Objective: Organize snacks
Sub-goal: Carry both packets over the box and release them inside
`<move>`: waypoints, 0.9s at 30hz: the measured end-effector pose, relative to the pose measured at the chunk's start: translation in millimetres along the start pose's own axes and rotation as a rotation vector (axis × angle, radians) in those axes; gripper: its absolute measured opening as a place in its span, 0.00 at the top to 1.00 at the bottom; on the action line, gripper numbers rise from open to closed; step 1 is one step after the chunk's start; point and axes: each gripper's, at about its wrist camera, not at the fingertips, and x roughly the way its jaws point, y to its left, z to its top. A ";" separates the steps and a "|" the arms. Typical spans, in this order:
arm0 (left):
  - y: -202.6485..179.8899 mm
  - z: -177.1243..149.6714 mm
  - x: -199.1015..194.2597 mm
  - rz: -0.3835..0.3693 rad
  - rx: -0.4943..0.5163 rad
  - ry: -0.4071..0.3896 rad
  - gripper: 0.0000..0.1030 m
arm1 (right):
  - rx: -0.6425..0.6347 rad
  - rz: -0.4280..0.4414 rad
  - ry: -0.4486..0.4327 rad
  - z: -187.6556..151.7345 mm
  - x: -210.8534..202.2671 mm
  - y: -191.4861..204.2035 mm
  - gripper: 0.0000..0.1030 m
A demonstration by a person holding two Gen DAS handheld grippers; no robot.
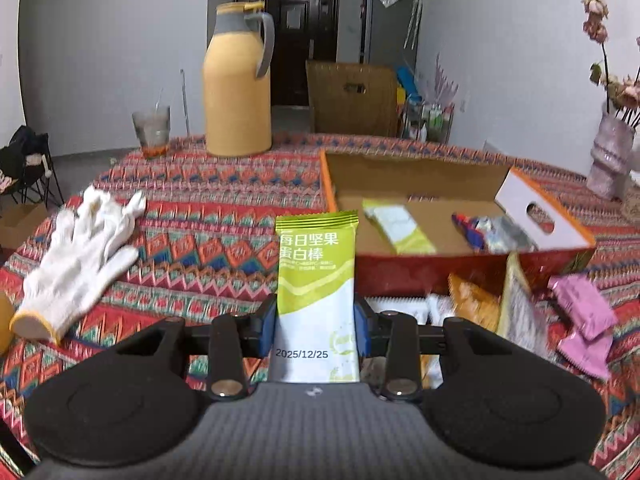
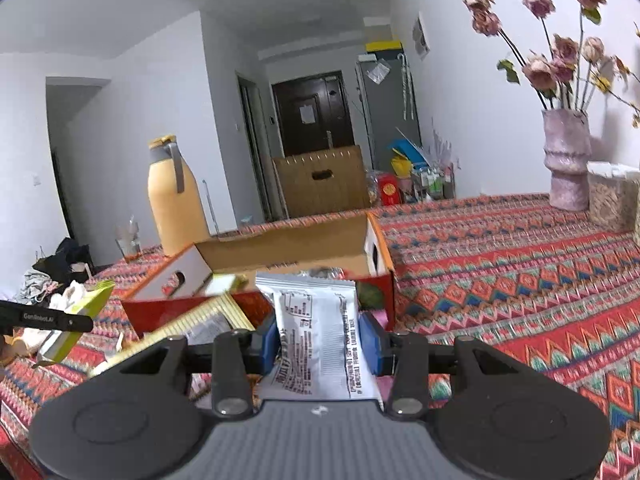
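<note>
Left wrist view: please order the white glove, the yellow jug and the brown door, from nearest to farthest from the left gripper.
1. White glove, on the tablecloth, left.
2. Yellow jug, at the table's far edge.
3. Brown door, across the room.

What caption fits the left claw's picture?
Left claw shut on a green snack bar, open box ahead.

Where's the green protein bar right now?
In the left wrist view, the green protein bar stands upright, clamped between the left gripper fingers, just in front of the open cardboard box.
</note>
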 end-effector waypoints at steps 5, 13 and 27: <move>-12.7 19.4 -2.6 -0.025 0.000 -0.045 0.63 | -0.019 0.016 -0.033 18.2 11.3 8.4 0.60; -35.9 46.5 5.4 -0.063 0.003 -0.083 0.63 | -0.046 0.041 -0.064 46.7 41.4 16.2 0.60; -52.1 83.0 58.4 -0.061 -0.051 -0.089 0.63 | -0.018 0.044 -0.056 77.2 117.2 18.2 0.60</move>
